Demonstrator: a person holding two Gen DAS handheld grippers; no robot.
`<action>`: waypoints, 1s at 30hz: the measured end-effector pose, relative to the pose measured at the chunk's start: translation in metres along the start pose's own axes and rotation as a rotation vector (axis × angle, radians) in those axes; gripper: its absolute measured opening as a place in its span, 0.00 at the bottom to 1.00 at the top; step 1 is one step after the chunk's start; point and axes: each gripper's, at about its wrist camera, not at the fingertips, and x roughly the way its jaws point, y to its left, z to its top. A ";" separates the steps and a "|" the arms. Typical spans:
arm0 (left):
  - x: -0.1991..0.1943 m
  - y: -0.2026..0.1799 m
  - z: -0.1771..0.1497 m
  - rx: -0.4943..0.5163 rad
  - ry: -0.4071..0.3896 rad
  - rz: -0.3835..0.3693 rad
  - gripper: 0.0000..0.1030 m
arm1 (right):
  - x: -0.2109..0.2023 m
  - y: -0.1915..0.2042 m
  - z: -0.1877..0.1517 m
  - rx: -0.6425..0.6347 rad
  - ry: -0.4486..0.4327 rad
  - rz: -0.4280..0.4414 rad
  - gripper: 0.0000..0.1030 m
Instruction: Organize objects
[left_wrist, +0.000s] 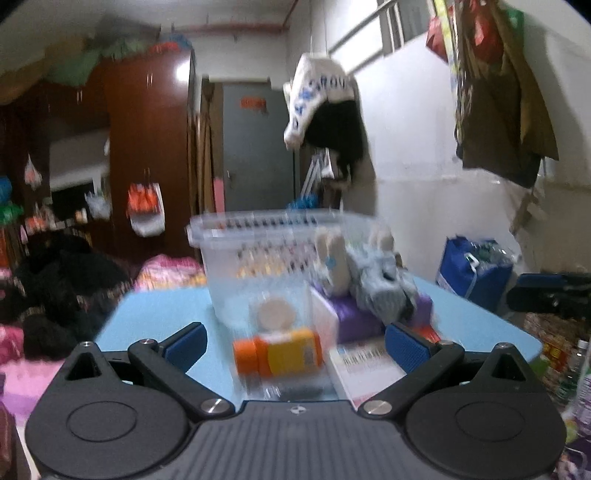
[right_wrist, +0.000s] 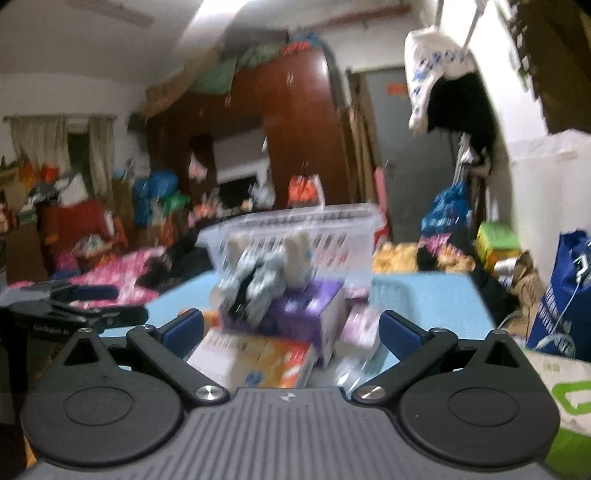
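Observation:
Both views are blurred. A clear plastic basket (left_wrist: 258, 251) stands on a light blue table (left_wrist: 147, 317); it also shows in the right wrist view (right_wrist: 332, 236). In front of it lie an orange-capped bottle (left_wrist: 280, 354), a purple box (left_wrist: 354, 317) with a grey plush toy (left_wrist: 376, 280) on top, and a flat white box (left_wrist: 365, 365). My left gripper (left_wrist: 295, 343) is open and empty, just before the bottle. My right gripper (right_wrist: 291, 332) is open and empty before the purple box (right_wrist: 306, 314), the plush (right_wrist: 255, 280) and an orange-white box (right_wrist: 258, 362).
The table's far edge (right_wrist: 424, 277) borders a cluttered bed and wardrobe. A blue bag (left_wrist: 476, 269) stands right of the table. The other gripper shows at the right edge of the left wrist view (left_wrist: 554, 291) and at the left of the right wrist view (right_wrist: 66, 306).

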 end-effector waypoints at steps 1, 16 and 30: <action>0.004 0.000 0.001 0.008 -0.006 0.010 1.00 | 0.001 -0.002 0.001 0.006 -0.018 -0.010 1.00; 0.089 -0.001 0.049 -0.074 0.044 -0.059 0.69 | 0.097 -0.003 0.043 -0.030 0.023 -0.058 0.76; 0.105 -0.011 0.048 -0.061 0.057 -0.095 0.23 | 0.113 -0.004 0.041 -0.062 0.091 0.010 0.19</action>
